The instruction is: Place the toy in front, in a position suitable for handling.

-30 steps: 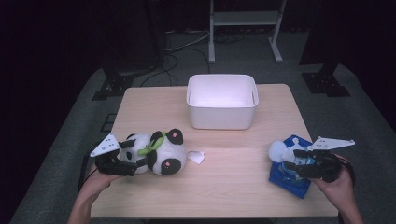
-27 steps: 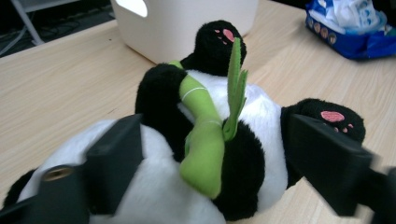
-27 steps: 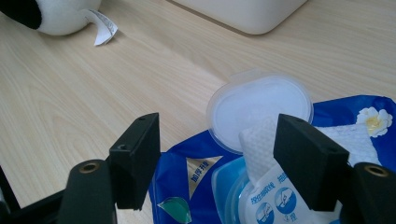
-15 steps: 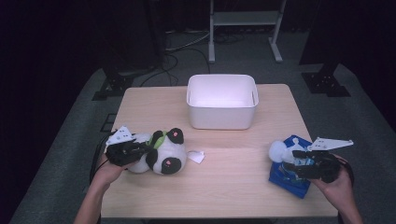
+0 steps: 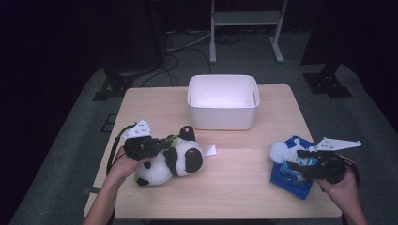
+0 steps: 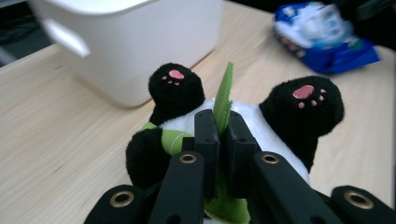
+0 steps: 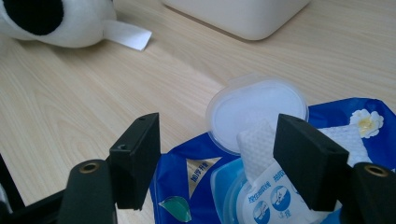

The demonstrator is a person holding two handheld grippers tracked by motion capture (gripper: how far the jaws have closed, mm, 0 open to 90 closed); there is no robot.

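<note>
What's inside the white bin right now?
The white bin looks empty: bare white floor and walls in the high view. Its near wall hides the front strip of the floor.

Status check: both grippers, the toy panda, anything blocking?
Left gripper shut on panda's green leaf. Right gripper open over wet wipes pack, lid flipped up. Panda lying near white bin. Nothing blocking.

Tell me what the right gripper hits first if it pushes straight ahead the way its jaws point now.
Probably the wet wipes pack: the right gripper stands open with its jaws astride the wipe sticking out of the opening, the flipped-open lid just beyond. How high the jaws hang above it is unclear.
</note>
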